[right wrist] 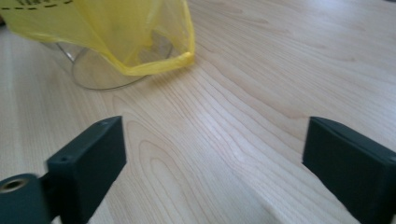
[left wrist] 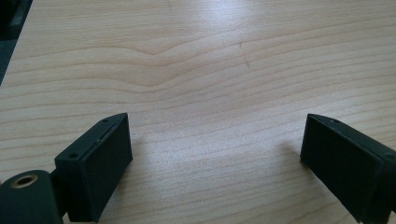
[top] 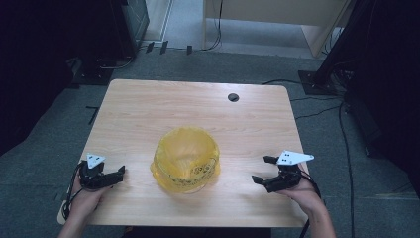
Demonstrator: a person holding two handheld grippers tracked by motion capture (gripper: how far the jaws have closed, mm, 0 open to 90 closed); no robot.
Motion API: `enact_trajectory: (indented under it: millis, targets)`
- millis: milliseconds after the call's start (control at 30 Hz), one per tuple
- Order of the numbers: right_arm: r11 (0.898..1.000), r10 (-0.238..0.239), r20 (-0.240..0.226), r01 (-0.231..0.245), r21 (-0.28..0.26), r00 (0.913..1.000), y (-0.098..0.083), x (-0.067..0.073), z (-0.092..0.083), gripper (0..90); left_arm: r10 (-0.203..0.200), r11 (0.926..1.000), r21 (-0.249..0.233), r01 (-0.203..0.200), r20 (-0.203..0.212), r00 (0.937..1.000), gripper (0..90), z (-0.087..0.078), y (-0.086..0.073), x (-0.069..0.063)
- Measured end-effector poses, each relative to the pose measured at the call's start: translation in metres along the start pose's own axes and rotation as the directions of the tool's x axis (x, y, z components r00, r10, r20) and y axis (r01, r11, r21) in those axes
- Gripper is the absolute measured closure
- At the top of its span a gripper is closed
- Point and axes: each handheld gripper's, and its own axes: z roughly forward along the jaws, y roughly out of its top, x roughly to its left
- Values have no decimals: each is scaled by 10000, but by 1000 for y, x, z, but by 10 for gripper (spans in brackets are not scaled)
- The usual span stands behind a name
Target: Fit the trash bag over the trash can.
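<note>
A clear round container lined with a yellow plastic bag (top: 186, 157) stands near the middle of the wooden table (top: 163, 106); the bag's rim is folded over the outside. In the right gripper view the bag (right wrist: 116, 32) hangs over the clear base at the upper left. My right gripper (top: 263, 170) rests low at the table's right front, open, jaws wide with bare wood between them, a short way right of the bag. My left gripper (top: 120, 171) sits at the left front, open, with nothing between its jaws, pointing toward the container.
A dark cable hole (top: 233, 97) sits near the table's far edge. Grey carpet, cables and dark stands (top: 322, 74) surround the table. A light wooden desk (top: 277, 20) stands at the back.
</note>
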Motion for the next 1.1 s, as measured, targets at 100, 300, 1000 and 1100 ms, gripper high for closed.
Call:
enact_trajectory:
  millis: [100,300,1000,1100]
  targets:
    - [9996,253,262,-256,128,9993,-4,-1,1,5,-1,10000,0,1,0,10000,84,0,0,0]
    - [9964,835,1389,-850,47,9868,-13,-5,-3,0,2,10000,3,-2,0,10000,84,0,0,0]
    - [9663,2507,3792,-2536,-431,8907,-43,-20,-28,0,2,10000,1,-2,0,10000,84,0,0,0]
    - [9645,2553,3994,-2607,-416,8805,-46,-21,-30,0,3,10000,2,-3,0,10000,84,0,0,0]
